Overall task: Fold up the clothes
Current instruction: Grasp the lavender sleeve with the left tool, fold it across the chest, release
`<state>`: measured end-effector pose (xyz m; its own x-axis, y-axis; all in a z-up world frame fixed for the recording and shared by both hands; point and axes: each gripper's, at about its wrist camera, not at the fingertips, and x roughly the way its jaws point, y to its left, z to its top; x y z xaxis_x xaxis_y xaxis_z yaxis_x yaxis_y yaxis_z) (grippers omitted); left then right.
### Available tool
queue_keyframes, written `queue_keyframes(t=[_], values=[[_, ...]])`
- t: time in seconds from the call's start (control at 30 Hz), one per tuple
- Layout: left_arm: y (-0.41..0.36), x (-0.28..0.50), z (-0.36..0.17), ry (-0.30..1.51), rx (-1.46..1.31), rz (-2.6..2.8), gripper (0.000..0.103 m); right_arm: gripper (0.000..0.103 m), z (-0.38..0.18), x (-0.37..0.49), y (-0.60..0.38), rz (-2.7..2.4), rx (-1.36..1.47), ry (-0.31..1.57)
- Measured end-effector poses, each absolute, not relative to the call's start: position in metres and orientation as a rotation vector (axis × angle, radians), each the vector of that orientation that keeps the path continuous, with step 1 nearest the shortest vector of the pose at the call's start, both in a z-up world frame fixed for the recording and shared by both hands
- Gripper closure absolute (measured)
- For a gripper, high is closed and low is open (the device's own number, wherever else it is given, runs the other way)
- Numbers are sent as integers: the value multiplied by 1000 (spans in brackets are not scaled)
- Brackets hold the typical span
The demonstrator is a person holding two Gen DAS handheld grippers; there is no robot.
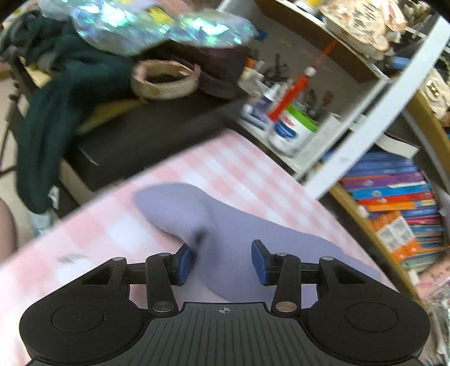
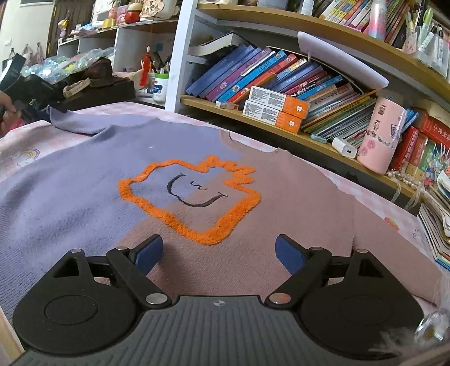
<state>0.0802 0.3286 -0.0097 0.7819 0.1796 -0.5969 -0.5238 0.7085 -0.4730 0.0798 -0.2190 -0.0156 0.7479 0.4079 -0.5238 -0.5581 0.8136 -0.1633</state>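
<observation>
Right gripper (image 2: 218,252) hovers spread above the flat sweater (image 2: 84,180).

Both views bright, even indoor light, source not visible. Left wrist view heavily motion-blurred: iridescent wrap (image 1: 157,25), shelf bottles (image 1: 289,124), book stack (image 1: 399,202) all smeared; gripper body near lens sharp. Glare patches on wrap. Right wrist view crisp: orange outline (image 2: 191,197) on sweater (image 2: 70,191) clear, book spines (image 2: 267,73) readable as shapes. Soft shadow beneath jaws. Strong fisheye bending of shelf edges (image 2: 337,31); dark vignette at frame corners, lower right smudged.
</observation>
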Motion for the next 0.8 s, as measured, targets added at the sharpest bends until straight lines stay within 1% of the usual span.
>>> queue_keyframes(t=[0.37, 0.4, 0.5, 0.57, 0.63, 0.67, 0.73, 0.77, 0.8], values=[[334, 88, -15, 514, -767, 389, 62, 17, -15, 79, -220, 537, -317, 491], [334, 88, -15, 513, -765, 392, 64, 17, -15, 79, -219, 538, -318, 490], [335, 87, -17, 510, -751, 408, 76, 17, -15, 78, -222, 525, -304, 492], [338, 85, -20, 510, -760, 425, 94, 18, -14, 76, -226, 515, -273, 519], [340, 85, -22, 506, -751, 420, 99, 19, -14, 72, -232, 497, -243, 540], [338, 85, -21, 506, -724, 420, 99, 22, -14, 68, -236, 485, -238, 546], [330, 85, -16, 499, -671, 411, 99, 29, -15, 61, -242, 457, -233, 558], [325, 85, -12, 493, -644, 401, 99, 34, -16, 57, -246, 442, -231, 564], [320, 85, -5, 484, -624, 385, 100, 37, -17, 54, -249, 435, -221, 568]])
